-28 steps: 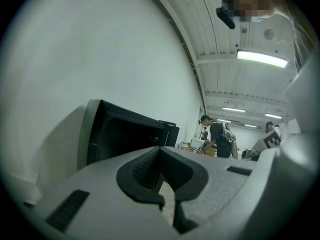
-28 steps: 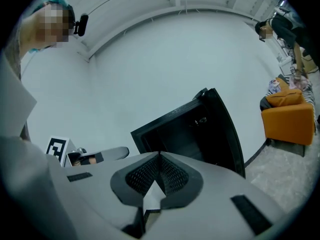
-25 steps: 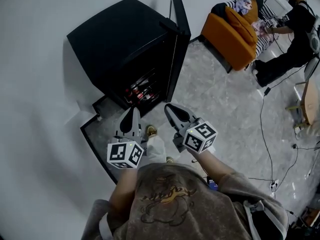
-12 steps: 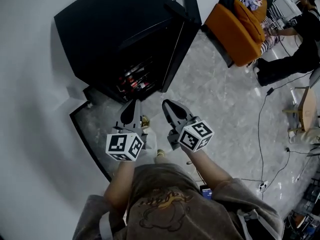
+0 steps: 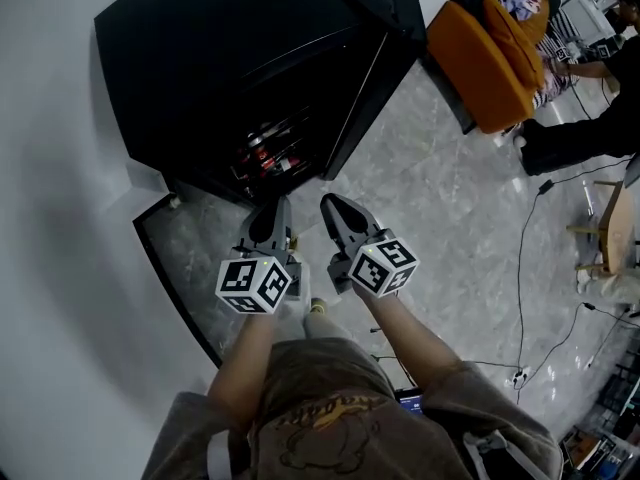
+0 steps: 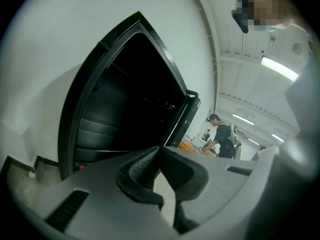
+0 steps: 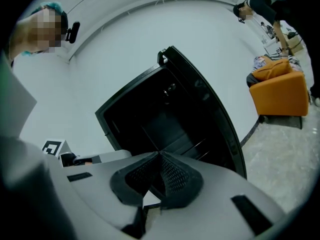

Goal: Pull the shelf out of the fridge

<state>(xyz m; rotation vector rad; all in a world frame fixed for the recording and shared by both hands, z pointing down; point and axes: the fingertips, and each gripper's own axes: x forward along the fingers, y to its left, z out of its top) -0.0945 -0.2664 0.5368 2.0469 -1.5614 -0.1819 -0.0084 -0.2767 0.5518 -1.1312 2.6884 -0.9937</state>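
A small black fridge (image 5: 230, 58) stands on the floor against the white wall, its door (image 5: 385, 68) swung open to the right. Inside, a wire shelf (image 5: 285, 148) carries red cans, dim in the dark interior. My left gripper (image 5: 276, 206) hangs just in front of the fridge's opening, shut and empty. My right gripper (image 5: 330, 204) is beside it, also shut with nothing between its pads. The left gripper view shows the fridge's dark interior (image 6: 125, 114) beyond the closed tips (image 6: 159, 149). The right gripper view shows the open cavity (image 7: 165, 119) above the closed tips (image 7: 160, 154).
An orange armchair (image 5: 490, 53) stands at the back right, with a person in black (image 5: 590, 98) working beside it. Cables (image 5: 525, 268) trail across the grey marble floor. A dark border strip (image 5: 165, 278) runs along the floor at the left.
The view has moved closer to the fridge, which now looms larger at the top. Both grippers have come nearer its opening and closer together; both stay shut.
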